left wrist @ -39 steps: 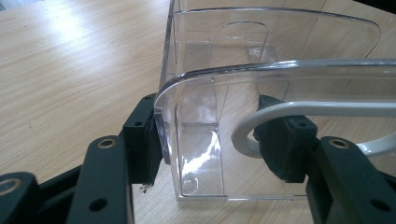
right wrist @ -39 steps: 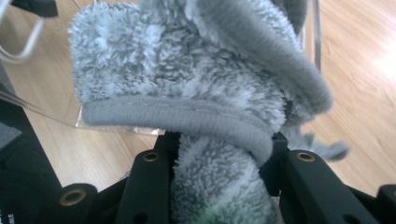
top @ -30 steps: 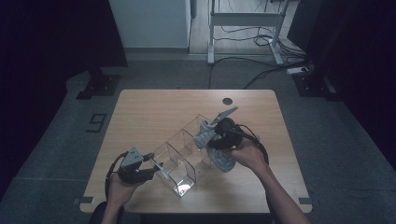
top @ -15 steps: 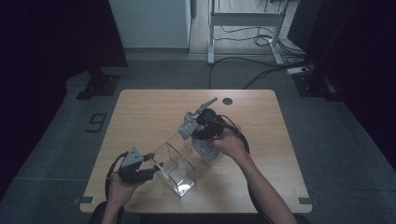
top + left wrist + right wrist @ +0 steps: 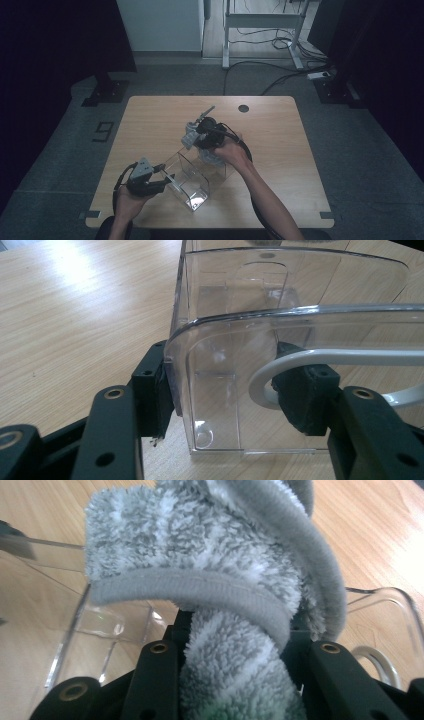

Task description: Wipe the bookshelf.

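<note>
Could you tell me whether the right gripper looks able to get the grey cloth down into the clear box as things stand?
Probably yes: the right gripper, shut on the grey cloth, is over the clear box, whose open top faces up while the left gripper clamps one wall.

Light wooden table [image 5: 150, 125] with rounded corners, dark round hole [image 5: 243, 108] near its far edge, clear plastic container [image 5: 192, 177] with divided compartments resting on its near half, grey carpeted floor [image 5: 65, 150] beneath.

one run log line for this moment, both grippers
left gripper: shut on clear bin wall | right gripper: shut on grey cloth, above bin | table
</note>
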### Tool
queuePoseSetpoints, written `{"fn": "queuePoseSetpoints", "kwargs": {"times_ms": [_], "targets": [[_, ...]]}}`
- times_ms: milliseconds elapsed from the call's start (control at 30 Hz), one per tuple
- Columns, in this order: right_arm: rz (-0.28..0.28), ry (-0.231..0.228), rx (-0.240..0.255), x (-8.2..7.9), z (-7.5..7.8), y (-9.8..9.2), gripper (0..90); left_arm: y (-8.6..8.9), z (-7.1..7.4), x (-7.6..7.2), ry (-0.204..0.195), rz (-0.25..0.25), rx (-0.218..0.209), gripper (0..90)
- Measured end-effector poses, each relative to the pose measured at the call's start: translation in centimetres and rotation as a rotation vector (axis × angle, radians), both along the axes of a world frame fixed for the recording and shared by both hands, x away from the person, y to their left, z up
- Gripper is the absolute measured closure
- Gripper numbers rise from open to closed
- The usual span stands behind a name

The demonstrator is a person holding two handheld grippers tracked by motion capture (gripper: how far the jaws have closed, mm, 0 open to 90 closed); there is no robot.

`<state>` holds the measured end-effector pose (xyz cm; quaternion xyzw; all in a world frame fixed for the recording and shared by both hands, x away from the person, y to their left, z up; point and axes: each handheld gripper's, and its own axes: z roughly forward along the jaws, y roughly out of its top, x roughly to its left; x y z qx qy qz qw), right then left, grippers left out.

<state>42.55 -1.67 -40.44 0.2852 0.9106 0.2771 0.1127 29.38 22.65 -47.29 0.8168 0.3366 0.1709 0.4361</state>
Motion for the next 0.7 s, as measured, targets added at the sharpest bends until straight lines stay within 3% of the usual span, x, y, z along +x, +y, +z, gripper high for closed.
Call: {"fn": "queuePoseSetpoints", "kwargs": {"times_ms": [67,300,700], "targets": [[-0.001,-0.005,-0.029,0.2,-0.4,0.4,63.9,0.0,0.0,0.0,0.0,0.001,0.0,43.8],[-0.003,0.004,-0.032,0.1,-0.6,0.3,64.5,-0.1,0.1,0.0,0.004,0.011,0.007,43.8],[0.012,0.018,-0.024,-1.5,-0.5,-1.8,63.5,-0.1,0.0,0.0,0.008,0.016,0.003,43.8]]}}
